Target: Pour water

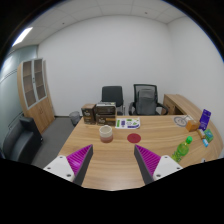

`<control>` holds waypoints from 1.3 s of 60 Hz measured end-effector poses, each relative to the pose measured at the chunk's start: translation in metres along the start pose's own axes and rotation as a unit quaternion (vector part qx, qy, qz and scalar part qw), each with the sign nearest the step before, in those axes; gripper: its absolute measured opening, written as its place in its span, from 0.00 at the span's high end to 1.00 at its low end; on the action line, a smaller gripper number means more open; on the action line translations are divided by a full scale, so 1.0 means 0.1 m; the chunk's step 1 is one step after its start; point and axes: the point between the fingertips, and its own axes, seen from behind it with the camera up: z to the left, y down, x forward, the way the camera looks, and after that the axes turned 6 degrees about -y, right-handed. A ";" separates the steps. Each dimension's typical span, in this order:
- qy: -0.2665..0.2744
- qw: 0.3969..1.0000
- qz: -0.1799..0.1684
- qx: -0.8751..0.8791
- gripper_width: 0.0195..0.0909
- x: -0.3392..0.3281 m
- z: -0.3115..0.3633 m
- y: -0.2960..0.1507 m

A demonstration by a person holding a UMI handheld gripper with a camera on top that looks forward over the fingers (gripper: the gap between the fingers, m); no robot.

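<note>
Hovering above wooden table, gripper spread wide, purple pads empty, nothing between fingers. Task barely begun: no vessel grasped, no pouring visible. Beyond fingers: brown cup, red coaster beside it; green bottle well off to right. Likely next: approach bottle or cup. Gripper held high, level, facing office chairs across table.

A brown cup stood upright near the middle of the tabletop. A green bottle stood upright by the right edge.
</note>
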 end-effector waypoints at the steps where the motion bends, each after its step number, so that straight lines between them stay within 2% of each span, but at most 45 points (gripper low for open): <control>1: -0.003 1.000 0.000 -0.001 0.07 0.00 0.00 0.01; 10: 0.004 1.000 0.004 -0.022 0.08 0.03 -0.42 0.35; 28: 0.081 0.996 0.040 0.010 0.08 -0.17 -2.01 1.20; 38: 0.111 0.994 0.004 0.013 0.08 -0.02 -2.82 1.27; 55: 0.069 0.997 -0.041 -0.004 0.09 0.77 -3.26 1.17; 58: 0.067 0.997 -0.046 -0.013 0.15 0.86 -3.27 1.14; 62: 0.060 0.995 -0.074 -0.015 0.29 0.93 -3.26 1.03; 67: 0.058 0.995 -0.084 -0.025 0.36 1.01 -3.29 0.96; 70: 0.051 0.994 -0.094 -0.022 0.48 1.04 -3.25 0.95; 72: 0.052 0.994 -0.097 -0.020 0.48 1.05 -3.25 0.94; 78: 0.052 0.992 -0.109 -0.024 0.59 1.06 -3.25 0.91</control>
